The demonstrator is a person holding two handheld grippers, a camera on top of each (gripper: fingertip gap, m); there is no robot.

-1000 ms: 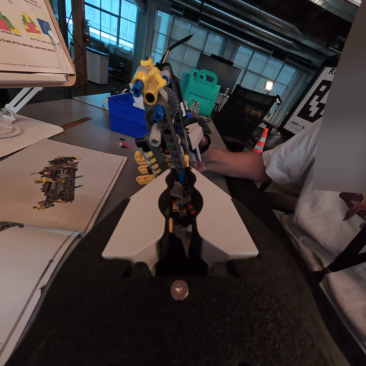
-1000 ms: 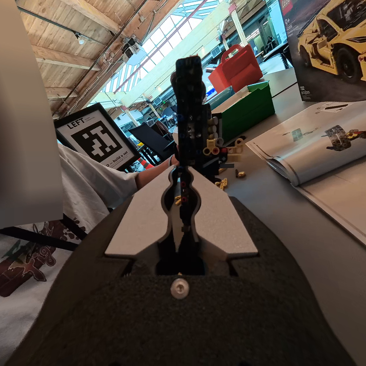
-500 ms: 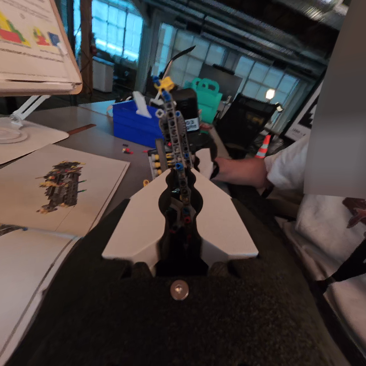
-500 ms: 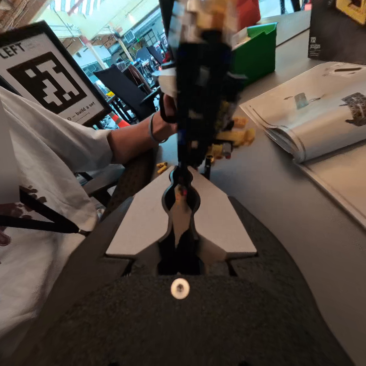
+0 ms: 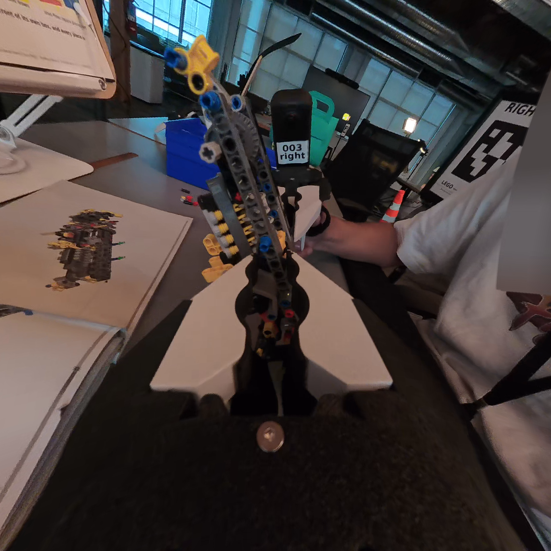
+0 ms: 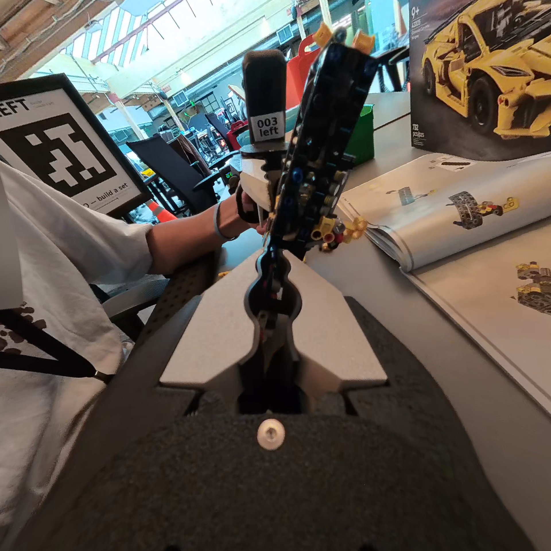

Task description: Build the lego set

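An open instruction booklet (image 5: 89,253) is seen on the left of the tabletop (image 5: 143,185), with a blue bin (image 5: 185,152) farther back and loose yellow pieces (image 5: 213,256) lying near the middle. The half-built lego assembly (image 5: 244,190) is held upright above the tabletop, tilted, its yellow connector (image 5: 199,64) at the top. The left tongs (image 5: 269,268) are closed on the lower end of the assembly. In the right wrist view, the right tongs (image 6: 272,259) are likewise clamped on the lower end of the same dark frame (image 6: 322,143), with the boxed set (image 6: 480,74) and another booklet page (image 6: 447,208) to the right. Each pair of tongs is seen facing the other across the model.

The model is judged to be at risk of bending or splitting, since it is pinched from two sides at one narrow end while its long, heavy top leans free. A twist between the two grips could pop pins loose. Small protruding parts near the base (image 6: 331,232) could be knocked off and lost among the pieces below. If either grip is eased unevenly, the assembly could swing and drop onto the tabletop.
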